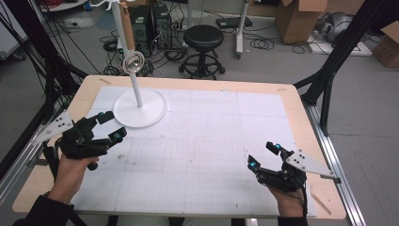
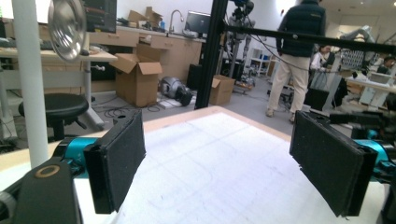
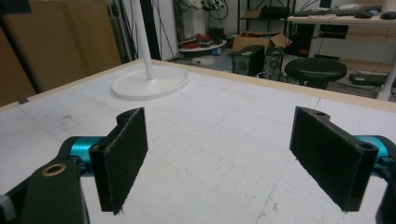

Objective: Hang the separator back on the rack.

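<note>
The left gripper (image 1: 109, 126) hovers with its fingers wide apart and empty, just beside the round base of the white stand (image 1: 140, 108), which carries a shiny metal bowl (image 1: 133, 62). The right gripper (image 1: 263, 155), well apart over the bench (image 1: 197, 155), is also wide open and holds nothing.

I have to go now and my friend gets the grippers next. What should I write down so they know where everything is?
Left gripper: jaws wide open, nothing between them, low over the table's left side, next to the white stand's round base.
Right gripper: open and empty, near the table's front right.
Shiny metal bowl: hanging high on the stand's pole; neither gripper touches it.
White mat: bare between the grippers.
Done: nothing is in a gripper right now.
Left: probably something with the bowl or stand; watch before grabbing.
</note>
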Motion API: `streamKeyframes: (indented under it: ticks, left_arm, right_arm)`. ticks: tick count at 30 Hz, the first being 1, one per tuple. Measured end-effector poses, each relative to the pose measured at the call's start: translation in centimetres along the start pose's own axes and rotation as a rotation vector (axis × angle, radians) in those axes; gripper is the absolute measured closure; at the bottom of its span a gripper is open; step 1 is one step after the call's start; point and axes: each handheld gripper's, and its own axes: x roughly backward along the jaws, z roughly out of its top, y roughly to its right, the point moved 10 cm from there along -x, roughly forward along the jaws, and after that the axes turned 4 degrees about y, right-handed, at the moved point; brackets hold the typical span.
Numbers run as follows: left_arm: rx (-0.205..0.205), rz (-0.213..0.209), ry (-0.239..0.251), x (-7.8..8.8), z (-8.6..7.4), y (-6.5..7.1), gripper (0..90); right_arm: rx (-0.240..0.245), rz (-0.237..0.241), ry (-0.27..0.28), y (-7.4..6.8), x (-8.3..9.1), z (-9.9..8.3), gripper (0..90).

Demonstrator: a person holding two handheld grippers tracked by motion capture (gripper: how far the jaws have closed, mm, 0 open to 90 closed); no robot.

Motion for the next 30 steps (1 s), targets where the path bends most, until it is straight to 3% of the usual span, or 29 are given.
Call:
streamKeyframes:
  ticks: [10, 30]
  left_arm:
    - [0.024, 0.007, -0.025, 0.8, -3.2, -0.2, 18.6]
    - [0.040, 0.025, -0.014, 1.5, -3.5, -0.9, 18.7]
  right_arm:
    - [-0.006, -0.016, -0.006, 0.1, 0.1, -0.4, 18.1]
    - [0.007, -0.030, -0.016, 0.4, 0.0, -0.6, 18.1]
